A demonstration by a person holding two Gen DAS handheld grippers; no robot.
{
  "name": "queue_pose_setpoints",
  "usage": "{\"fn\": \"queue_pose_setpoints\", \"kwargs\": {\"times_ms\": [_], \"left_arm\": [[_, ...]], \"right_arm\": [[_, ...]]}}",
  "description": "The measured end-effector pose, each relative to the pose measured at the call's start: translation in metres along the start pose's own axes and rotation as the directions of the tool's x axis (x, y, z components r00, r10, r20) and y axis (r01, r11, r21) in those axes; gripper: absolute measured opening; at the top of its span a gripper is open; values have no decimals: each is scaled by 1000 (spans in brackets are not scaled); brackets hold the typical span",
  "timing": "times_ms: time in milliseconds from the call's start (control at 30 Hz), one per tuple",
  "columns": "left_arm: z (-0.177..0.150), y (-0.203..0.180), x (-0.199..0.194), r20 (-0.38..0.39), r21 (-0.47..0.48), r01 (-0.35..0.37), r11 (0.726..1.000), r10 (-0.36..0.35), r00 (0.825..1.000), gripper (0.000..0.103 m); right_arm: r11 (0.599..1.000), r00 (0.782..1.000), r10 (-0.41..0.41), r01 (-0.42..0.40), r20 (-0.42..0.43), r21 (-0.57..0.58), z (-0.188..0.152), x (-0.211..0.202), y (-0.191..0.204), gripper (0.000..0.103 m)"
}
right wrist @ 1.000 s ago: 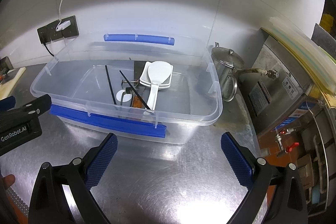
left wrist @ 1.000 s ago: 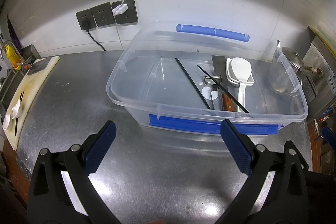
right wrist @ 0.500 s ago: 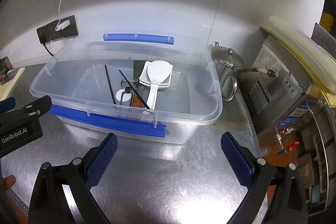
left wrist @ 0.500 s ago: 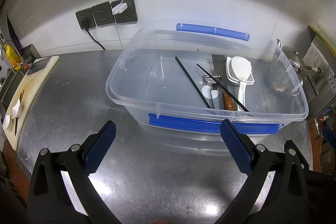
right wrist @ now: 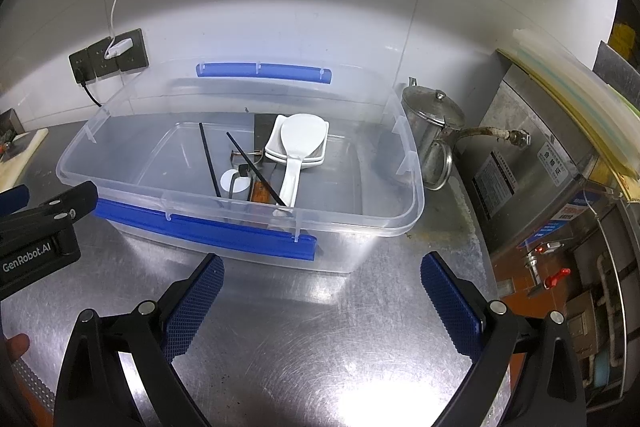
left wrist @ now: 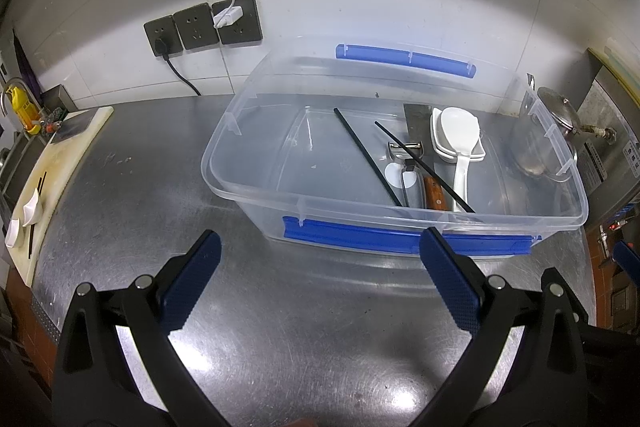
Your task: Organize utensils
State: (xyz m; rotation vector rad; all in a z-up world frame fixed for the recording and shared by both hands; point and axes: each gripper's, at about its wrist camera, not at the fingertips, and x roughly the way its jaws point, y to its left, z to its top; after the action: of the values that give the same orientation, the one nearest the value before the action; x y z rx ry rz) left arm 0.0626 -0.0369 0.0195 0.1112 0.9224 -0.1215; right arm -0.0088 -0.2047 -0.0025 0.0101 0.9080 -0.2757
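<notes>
My left tongs (left wrist: 318,251) hang wide apart above the steel bench (left wrist: 160,163), facing a clear bin (left wrist: 256,183) holding chopsticks (left wrist: 366,157) and a white spoon (left wrist: 460,147).

Both wrist cameras sit low over the steel desk (left wrist: 320,327), each looking forward between its own gripper's spread fingers. Ahead of both, near, lies the clear bin (left wrist: 400,211) (right wrist: 360,223), which both views share. The right view also catches the left gripper (right wrist: 44,227) at its left edge.
</notes>
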Motion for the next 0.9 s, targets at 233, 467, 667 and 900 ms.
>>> {"fn": "queue_pose_setpoints", "kwargs": {"times_ms": [233,467,667,900], "left_arm": [[0,0,0,-1,1,0,1000,0,1000,95],[0,0,0,-1,1,0,1000,0,1000,95],[0,0,0,-1,1,1,1000,-1,1000,95],[0,0,0,-2,0,0,1000,0,1000,95]], "right_arm": [[1000,1000,-1,1,-2,-1,-1,0,1,98],[1000,1000,-1,1,-3,0,-1,0,1,98],[1000,1000,-2,2,-3,3,-2,0,1,98],[1000,1000,-4,4,-2,2,-2,-1,1,98]]}}
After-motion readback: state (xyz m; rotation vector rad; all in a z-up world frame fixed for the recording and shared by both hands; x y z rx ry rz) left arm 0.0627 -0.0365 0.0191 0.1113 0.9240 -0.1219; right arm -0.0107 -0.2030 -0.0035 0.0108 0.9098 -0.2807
